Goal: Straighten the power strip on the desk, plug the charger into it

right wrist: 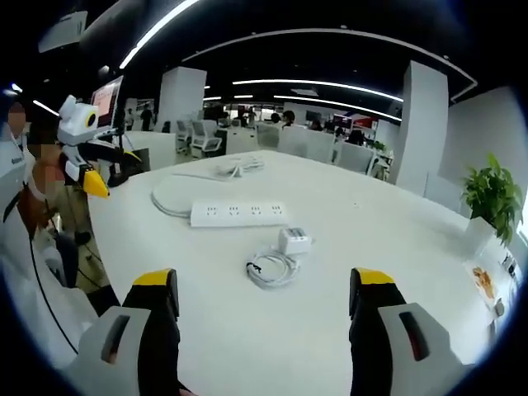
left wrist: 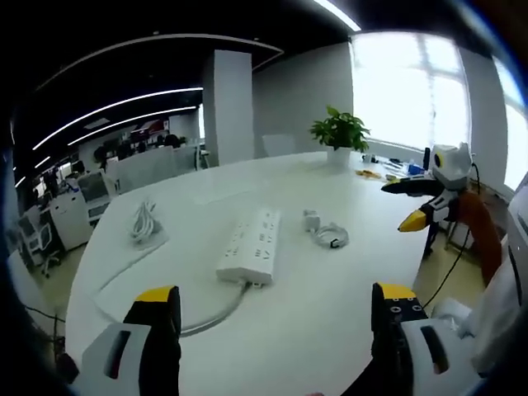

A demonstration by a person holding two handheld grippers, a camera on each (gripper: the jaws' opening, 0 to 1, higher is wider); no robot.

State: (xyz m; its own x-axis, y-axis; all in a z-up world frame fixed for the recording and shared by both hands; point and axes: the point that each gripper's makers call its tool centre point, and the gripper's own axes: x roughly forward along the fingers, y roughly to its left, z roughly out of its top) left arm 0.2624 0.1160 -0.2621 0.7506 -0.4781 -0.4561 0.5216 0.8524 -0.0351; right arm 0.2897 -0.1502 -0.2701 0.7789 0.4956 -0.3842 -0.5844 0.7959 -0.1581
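White power strip [left wrist: 251, 246] lies mid-desk [left wrist: 330, 305], its cord curving toward the near edge. Charger [right wrist: 294, 241] with coiled cable [right wrist: 272, 269] sits just beside it, apart. Left gripper [left wrist: 276, 309] and right gripper [right wrist: 262, 295] hover above the desk, jaws wide apart, empty.

- A large white desk [left wrist: 346, 272] with a rounded edge carries everything.
- A white power strip [left wrist: 251, 246] lies flat near the middle, its thick white cord [left wrist: 210, 315] curving off its near end across the desk top.
- Just right of the strip sits a small white charger [left wrist: 311, 220], with its coiled white cable [left wrist: 332, 237] beside it.
- To the left, well apart, lies a bundle of white cable [left wrist: 144, 223].
- At the far edge stands a potted plant [left wrist: 339, 137] in a white pot.
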